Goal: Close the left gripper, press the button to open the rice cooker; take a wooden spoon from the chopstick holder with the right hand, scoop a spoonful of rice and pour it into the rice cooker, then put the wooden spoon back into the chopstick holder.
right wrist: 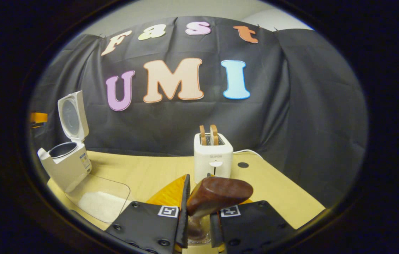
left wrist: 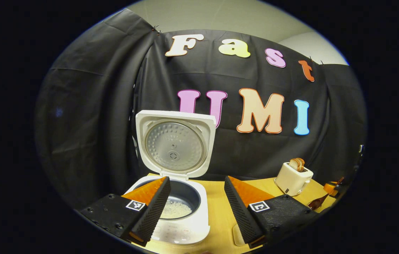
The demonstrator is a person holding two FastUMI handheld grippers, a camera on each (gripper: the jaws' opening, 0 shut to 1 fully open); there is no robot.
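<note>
Wooden spoon (right wrist: 217, 192) | clamped between right tongs (right wrist: 199, 211) | bowl upward

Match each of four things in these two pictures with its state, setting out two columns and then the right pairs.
Things:
1. white rice cooker lid
2. dark rice cooker pot
3. white two-slot toaster
4. brown wooden spoon

States:
A. gripped between the right gripper's fingers
B. has some white rice at the bottom
C. raised, standing open
D. has bread slices in its slots

Pairs: 1-C, 2-B, 3-D, 4-A
</note>
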